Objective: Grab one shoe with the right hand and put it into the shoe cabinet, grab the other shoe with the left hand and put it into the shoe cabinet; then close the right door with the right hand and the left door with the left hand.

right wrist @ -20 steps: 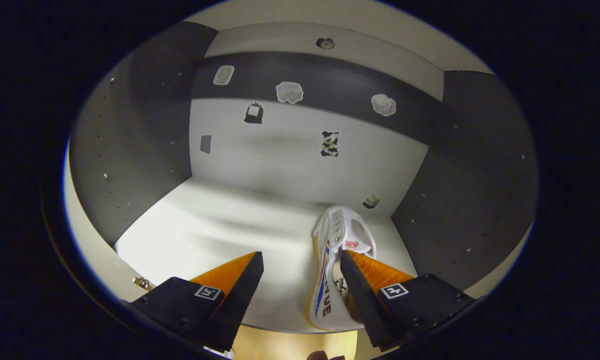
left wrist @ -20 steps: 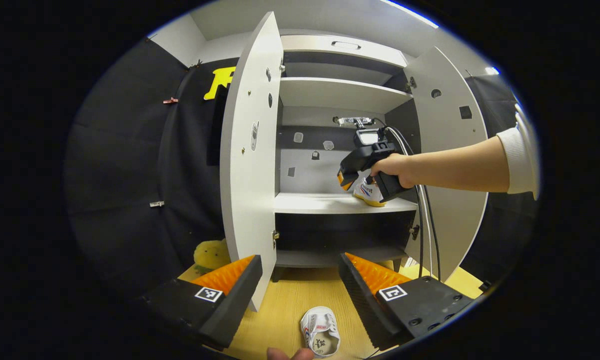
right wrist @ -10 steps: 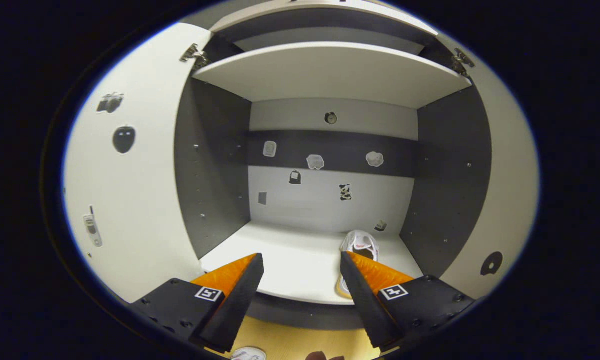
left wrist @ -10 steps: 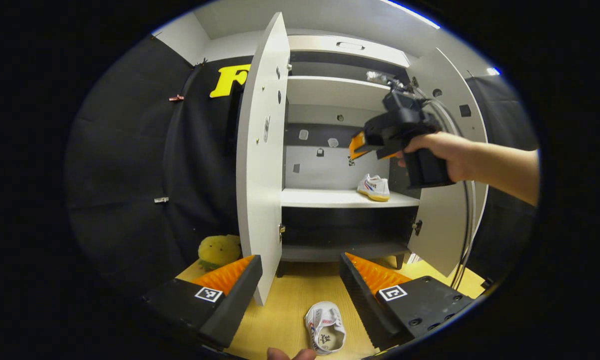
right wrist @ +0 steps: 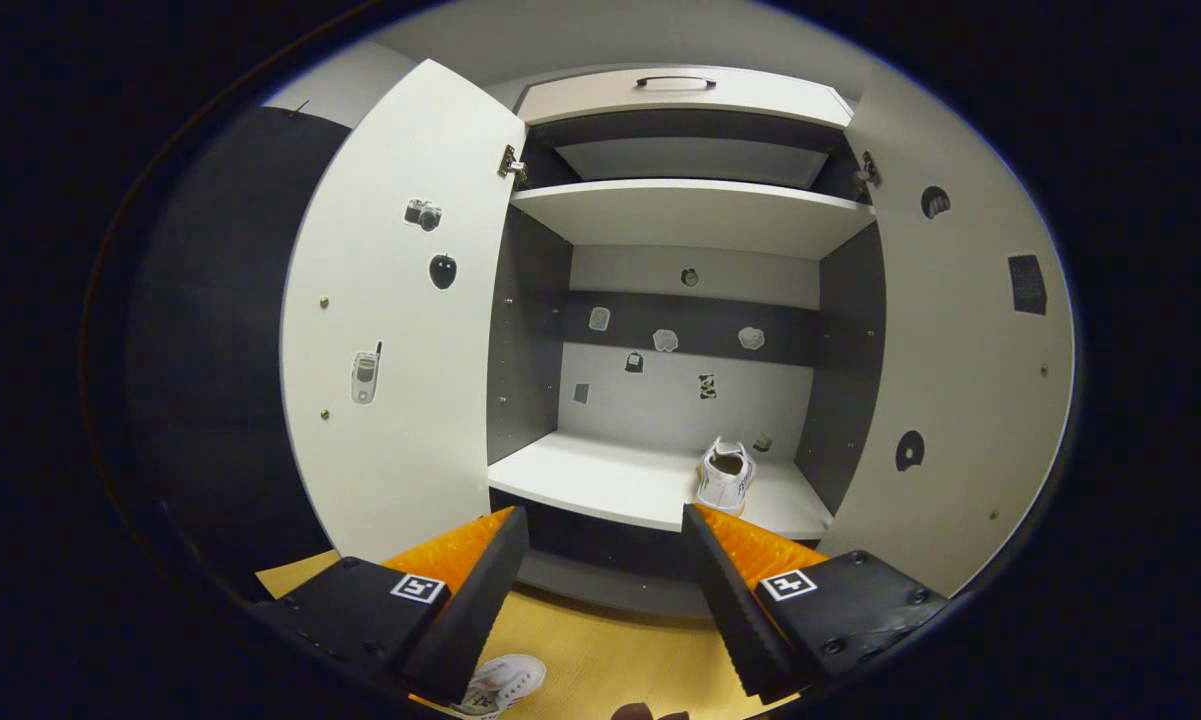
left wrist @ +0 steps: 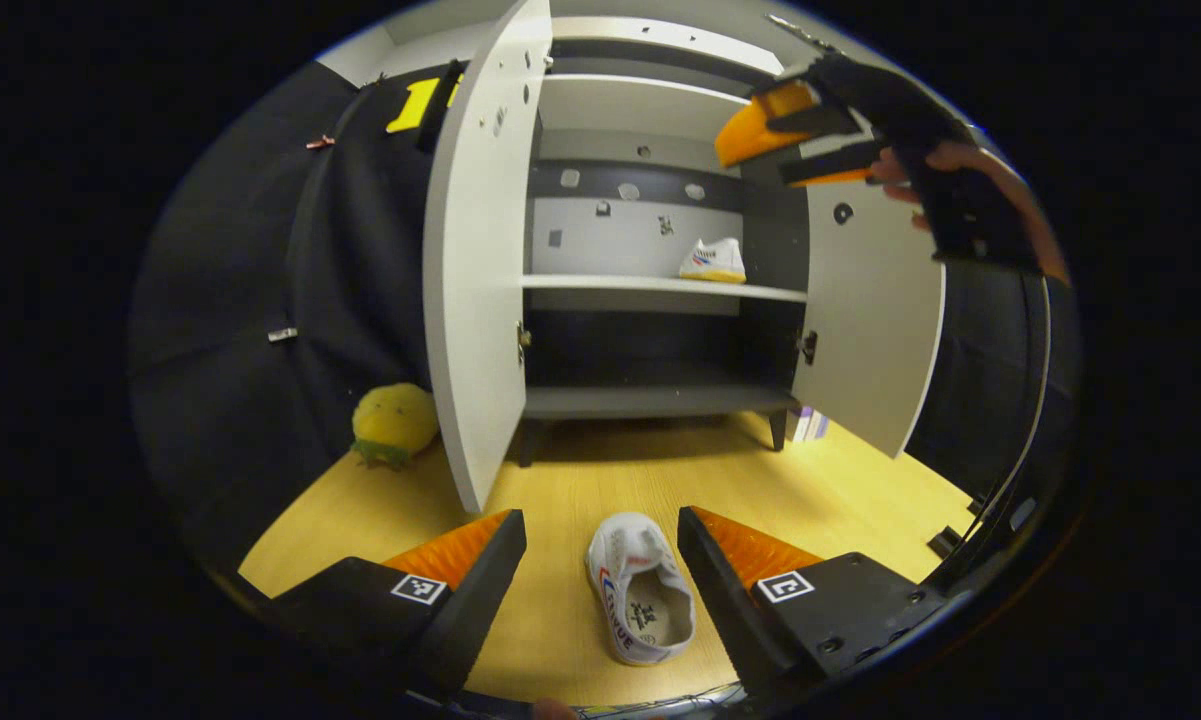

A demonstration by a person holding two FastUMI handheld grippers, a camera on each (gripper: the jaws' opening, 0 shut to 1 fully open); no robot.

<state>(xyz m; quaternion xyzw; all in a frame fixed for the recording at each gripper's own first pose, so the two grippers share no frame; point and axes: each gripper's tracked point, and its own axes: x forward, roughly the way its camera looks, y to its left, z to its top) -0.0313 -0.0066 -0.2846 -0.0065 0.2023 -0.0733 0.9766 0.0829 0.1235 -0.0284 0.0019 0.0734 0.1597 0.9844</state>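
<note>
Left gripper (left wrist: 600, 560) low over floor shoe (left wrist: 640, 600), fingers spread; right gripper (right wrist: 605, 560) raised, fingers apart, seemingly empty.

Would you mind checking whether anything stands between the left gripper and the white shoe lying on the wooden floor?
Nothing visible does. The white shoe lies on the yellow wooden floor directly ahead of the open left gripper, between its fingers' lines, with bare floor around it. The white left cabinet door stands farther off.

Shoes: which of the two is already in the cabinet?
The shoe on the shelf, at the right end of the cabinet's middle shelf. The other shoe lies on the wooden floor between the left gripper fingers, ungrasped.
</note>
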